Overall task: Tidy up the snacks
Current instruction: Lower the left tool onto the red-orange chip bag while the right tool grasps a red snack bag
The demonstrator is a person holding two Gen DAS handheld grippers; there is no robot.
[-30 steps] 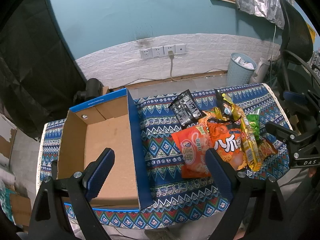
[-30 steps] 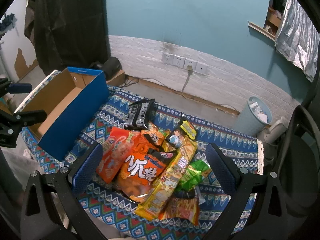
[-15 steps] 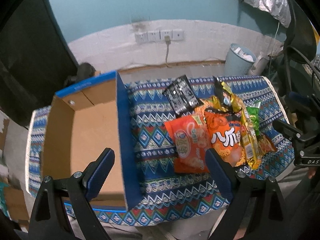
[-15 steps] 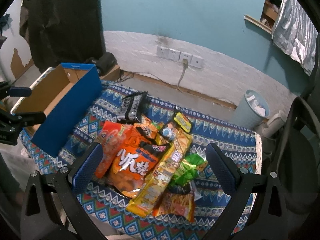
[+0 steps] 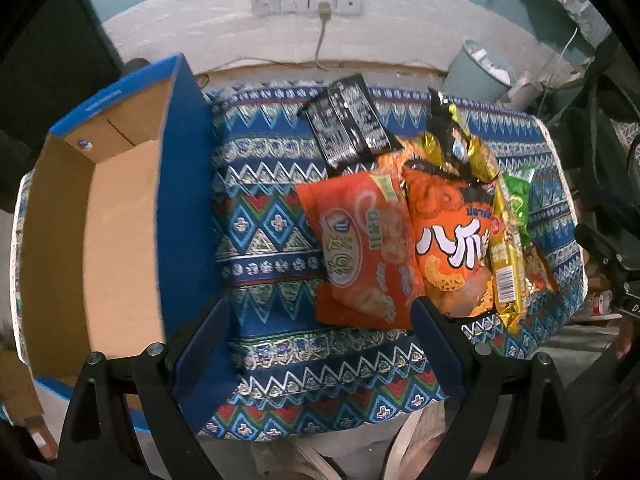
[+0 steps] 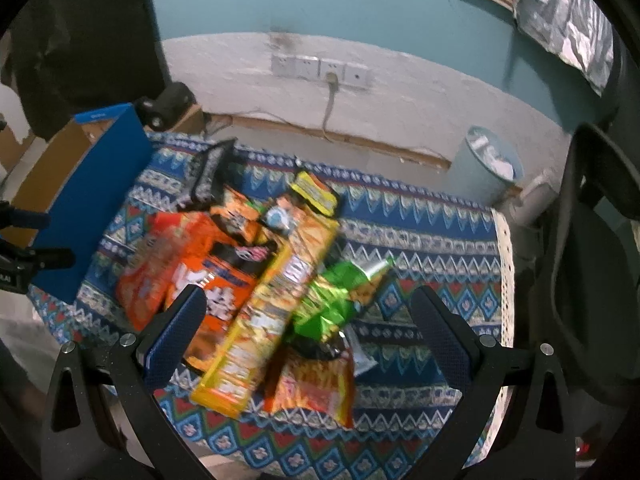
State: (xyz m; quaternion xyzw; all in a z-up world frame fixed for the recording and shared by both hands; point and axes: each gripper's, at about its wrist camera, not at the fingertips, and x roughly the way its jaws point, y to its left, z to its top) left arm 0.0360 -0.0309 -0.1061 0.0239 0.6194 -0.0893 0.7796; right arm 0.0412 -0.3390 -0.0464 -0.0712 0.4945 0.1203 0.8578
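In the left wrist view the left gripper [image 5: 316, 336] hangs spread and empty over the patterned cloth [image 5: 272, 240], between the bare cardboard box [image 5: 120, 220] and the orange snack bag [image 5: 360, 248]. In the right wrist view the right gripper [image 6: 306, 324] hangs spread above the piled snacks, the long yellow packet [image 6: 276, 304] lying between its fingers. No packet is boxed yet, so the approach seems in hand; next, closing on one packet alone

The big orange bag [image 5: 448, 240] carries large white characters, "八爪" with a third character cut off by the yellow pack [image 5: 506, 264] lying over its edge. That yellow pack shows a barcode near its lower end, its digits too small to read. The red-orange bag [image 5: 362, 248] has a round logo and green lettering, both too blurred to make out. The black packet [image 5: 346, 120] is covered in white print, illegible. The blue box rim [image 5: 106, 98] bears pale lettering, also unreadable.
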